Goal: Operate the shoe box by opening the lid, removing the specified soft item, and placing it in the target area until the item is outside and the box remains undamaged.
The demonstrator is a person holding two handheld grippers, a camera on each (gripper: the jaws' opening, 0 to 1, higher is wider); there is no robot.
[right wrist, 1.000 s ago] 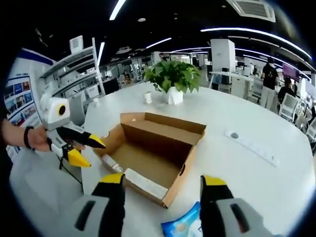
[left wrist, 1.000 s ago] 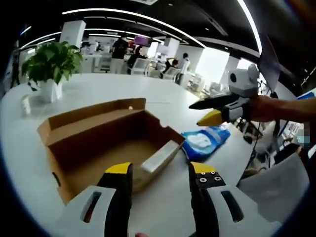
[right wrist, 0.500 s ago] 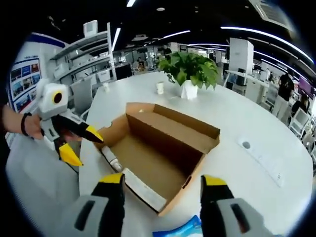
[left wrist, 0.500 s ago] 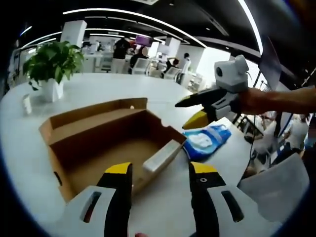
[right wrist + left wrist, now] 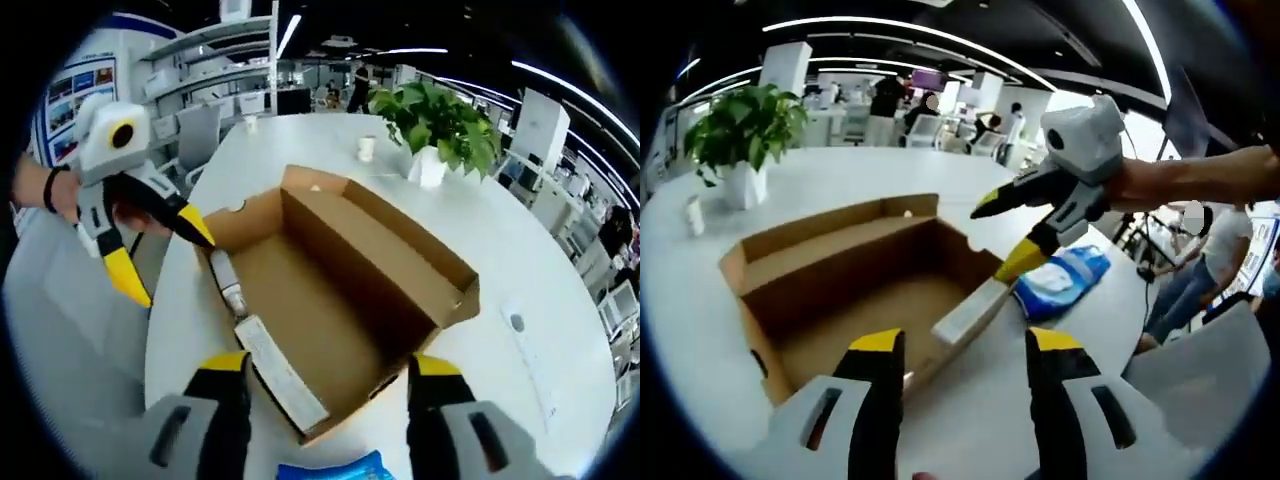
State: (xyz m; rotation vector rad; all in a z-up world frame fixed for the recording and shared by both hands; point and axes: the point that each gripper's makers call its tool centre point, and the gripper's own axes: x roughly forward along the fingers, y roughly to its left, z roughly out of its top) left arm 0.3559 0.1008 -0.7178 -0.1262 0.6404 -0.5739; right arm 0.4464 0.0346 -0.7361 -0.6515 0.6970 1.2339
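Observation:
An open brown cardboard shoe box point(image 5: 840, 290) point(image 5: 340, 290) stands on the white table, and its inside looks bare. A white strip point(image 5: 968, 312) point(image 5: 278, 372) runs along one short wall. The soft blue packet point(image 5: 1060, 280) point(image 5: 335, 468) lies flat on the table outside the box, beside that short wall. My left gripper point(image 5: 965, 350) point(image 5: 165, 262) is open, empty and held short of the box. My right gripper point(image 5: 328, 370) point(image 5: 997, 240) is open above the box's short wall, with its lower yellow tip close to the white strip. Nothing is between its jaws.
A potted green plant point(image 5: 740, 125) point(image 5: 440, 120) and a small white cup point(image 5: 367, 148) stand on the far part of the table point(image 5: 970, 410). A person's hand and forearm point(image 5: 1200, 185) hold the right gripper. Desks, shelves and people fill the office behind.
The right gripper has swung in from the side and down to the box's short wall, so its view now looks down into the box. The left gripper has barely moved.

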